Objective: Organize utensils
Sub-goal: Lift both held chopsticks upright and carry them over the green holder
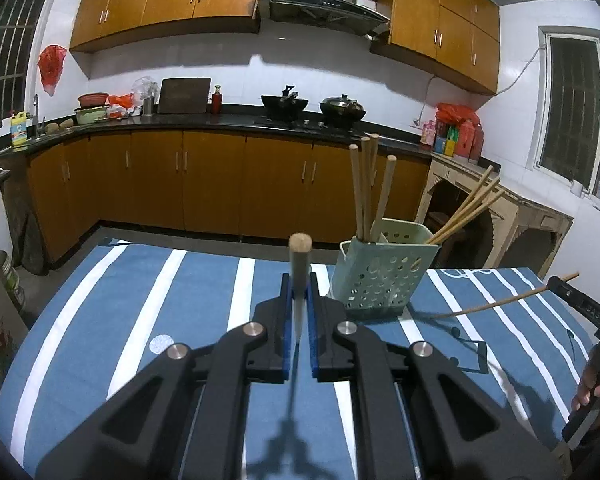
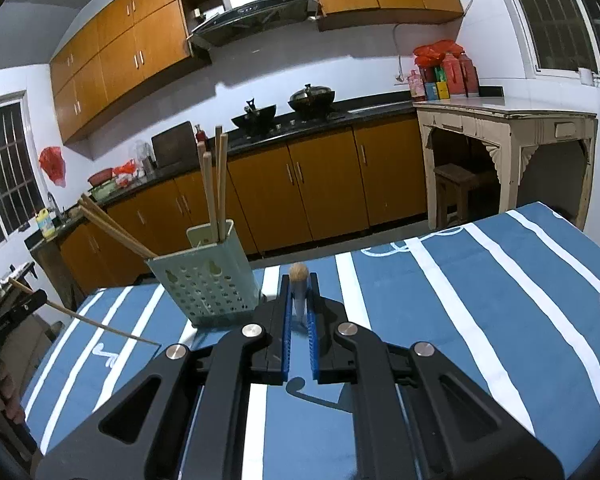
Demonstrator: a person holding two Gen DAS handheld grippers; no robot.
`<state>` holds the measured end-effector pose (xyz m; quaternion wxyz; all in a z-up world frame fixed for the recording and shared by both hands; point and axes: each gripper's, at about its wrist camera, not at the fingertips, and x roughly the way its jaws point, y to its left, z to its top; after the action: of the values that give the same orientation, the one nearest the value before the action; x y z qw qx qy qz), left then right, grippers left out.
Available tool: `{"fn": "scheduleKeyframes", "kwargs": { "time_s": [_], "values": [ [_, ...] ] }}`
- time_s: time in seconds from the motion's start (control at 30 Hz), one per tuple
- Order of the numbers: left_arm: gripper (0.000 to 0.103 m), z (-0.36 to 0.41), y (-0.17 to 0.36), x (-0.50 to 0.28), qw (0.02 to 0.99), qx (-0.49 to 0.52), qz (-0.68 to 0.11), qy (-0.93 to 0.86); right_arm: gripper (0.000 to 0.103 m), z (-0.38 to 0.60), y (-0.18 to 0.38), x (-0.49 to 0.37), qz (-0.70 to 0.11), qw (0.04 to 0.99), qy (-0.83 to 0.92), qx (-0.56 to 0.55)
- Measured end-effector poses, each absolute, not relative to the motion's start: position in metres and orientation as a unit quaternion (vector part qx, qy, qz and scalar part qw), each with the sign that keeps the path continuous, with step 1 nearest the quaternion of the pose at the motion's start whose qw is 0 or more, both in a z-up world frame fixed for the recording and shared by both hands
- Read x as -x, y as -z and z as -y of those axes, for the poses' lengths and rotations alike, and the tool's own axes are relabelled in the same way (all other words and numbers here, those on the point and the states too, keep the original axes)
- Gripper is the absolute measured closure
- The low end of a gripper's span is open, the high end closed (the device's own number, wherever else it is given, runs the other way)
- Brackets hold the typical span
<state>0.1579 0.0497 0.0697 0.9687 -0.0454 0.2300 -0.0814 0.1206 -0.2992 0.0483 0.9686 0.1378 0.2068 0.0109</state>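
Two chopsticks, one clamped in each closed gripper (image 1: 300,292) (image 2: 299,296), holder (image 1: 384,276) just beside.

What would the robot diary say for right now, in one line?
left gripper: shut on chopstick | right gripper: shut on chopstick | holder: chopsticks inside

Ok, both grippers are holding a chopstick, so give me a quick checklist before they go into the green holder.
1. Left gripper shut on its chopstick: ok, stick clamped between the jaws.
2. Right gripper shut on its chopstick: ok.
3. Green holder upright on the striped cloth: ok.
4. Room left in the holder: cannot tell; several chopsticks already stand or lean in it, and its inside is mostly hidden.
5. Path from each gripper to the holder free: ok, only bare cloth lies between.
6. The two held chopsticks apart from each other: ok.
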Motion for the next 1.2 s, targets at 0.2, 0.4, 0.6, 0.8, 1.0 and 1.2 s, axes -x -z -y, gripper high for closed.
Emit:
{"fn": "scheduleKeyframes", "kwargs": {
  "time_s": [0.2, 0.4, 0.6, 0.8, 1.0, 1.2],
  "values": [
    [0.095, -0.05, -0.074, -0.158, 0.97, 0.043, -0.229, 0.076, 0.095, 0.297, -0.056, -0.122, -0.2, 0.971, -0.011, -0.135],
    [0.095, -0.047, -0.084, -0.159, 0.972, 0.032, -0.218, 0.08, 0.095, 0.292, -0.074, -0.125, -0.185, 0.975, -0.017, -0.119],
    [0.095, -0.04, -0.102, -0.159, 0.973, 0.021, -0.208, 0.096, 0.095, 0.287, -0.097, -0.124, -0.167, 0.978, -0.038, -0.118],
    [0.095, -0.025, -0.129, -0.158, 0.972, 0.03, -0.191, 0.131, 0.095, 0.277, -0.13, -0.123, -0.134, 0.981, -0.071, -0.123],
    [0.095, 0.004, -0.166, -0.159, 0.973, 0.033, -0.154, 0.169, 0.095, 0.263, -0.17, -0.129, -0.078, 0.985, -0.091, -0.121],
    [0.095, 0.031, -0.195, -0.176, 0.98, 0.023, -0.116, 0.163, 0.095, 0.254, -0.192, -0.148, -0.028, 0.988, -0.085, -0.123]
  ]
}}
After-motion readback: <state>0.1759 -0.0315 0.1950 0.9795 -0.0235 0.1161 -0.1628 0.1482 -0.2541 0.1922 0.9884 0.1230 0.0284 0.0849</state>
